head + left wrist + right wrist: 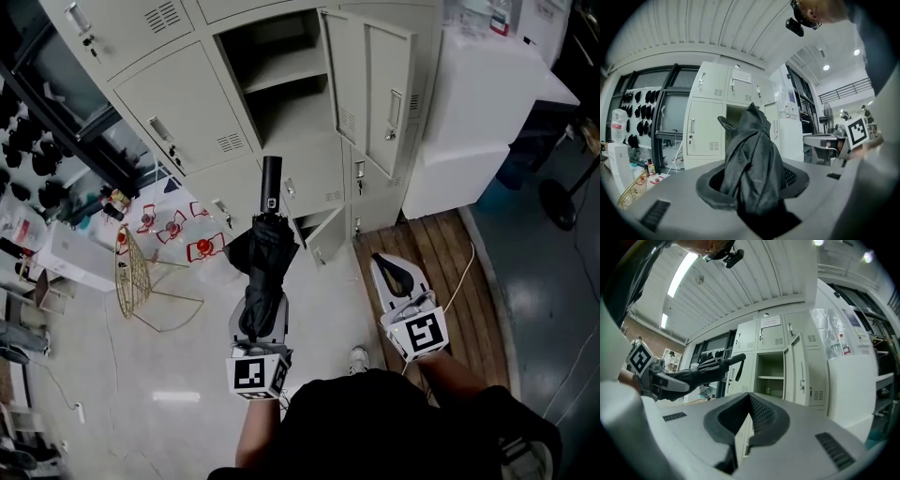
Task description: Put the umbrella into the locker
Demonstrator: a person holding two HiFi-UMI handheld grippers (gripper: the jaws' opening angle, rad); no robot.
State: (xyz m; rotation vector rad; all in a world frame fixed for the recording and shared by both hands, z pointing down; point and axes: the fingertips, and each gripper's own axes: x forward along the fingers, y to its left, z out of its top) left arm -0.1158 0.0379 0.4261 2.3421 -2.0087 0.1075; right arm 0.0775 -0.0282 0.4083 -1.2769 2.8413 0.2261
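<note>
Left gripper (260,326) is clamped on the bunched canopy of the folded black fabric umbrella (264,262), held out level, with its black cylindrical handle (272,183) pointing at the open compartment of the grey metal locker (286,73). Right gripper (394,272) has its jaws together, empty, alongside. Umbrella looks light, but the cloth is soft and slick, so the grip may creep. The stiffer handle end is probably a safer hold.
</note>
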